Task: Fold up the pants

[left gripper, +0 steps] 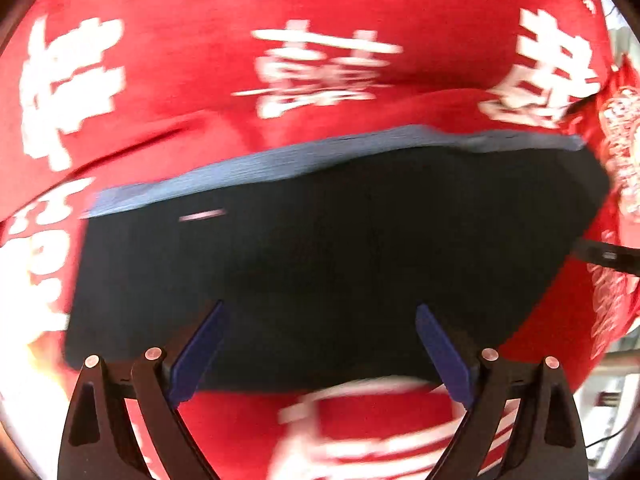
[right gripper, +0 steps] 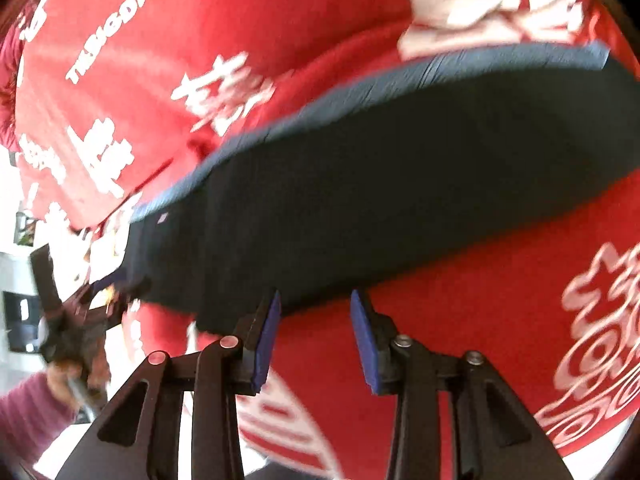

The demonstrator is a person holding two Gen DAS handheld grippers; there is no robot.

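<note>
The dark navy pants [left gripper: 320,248] lie folded into a flat block on a red cloth with white characters [left gripper: 320,8]; a lighter blue band runs along their far edge. My left gripper [left gripper: 322,354] is open, its blue-padded fingers spread over the near edge of the pants, holding nothing. In the right wrist view the pants [right gripper: 380,184] stretch diagonally across the frame. My right gripper [right gripper: 316,340] is open just off their near edge, over the red cloth [right gripper: 460,320]. The left gripper [right gripper: 80,320] shows at the pants' left end.
The red cloth covers the whole work surface. Its edge falls away at the right in the left wrist view [left gripper: 616,320], with pale room clutter beyond. The person's hand in a pink sleeve [right gripper: 36,408] is at the lower left.
</note>
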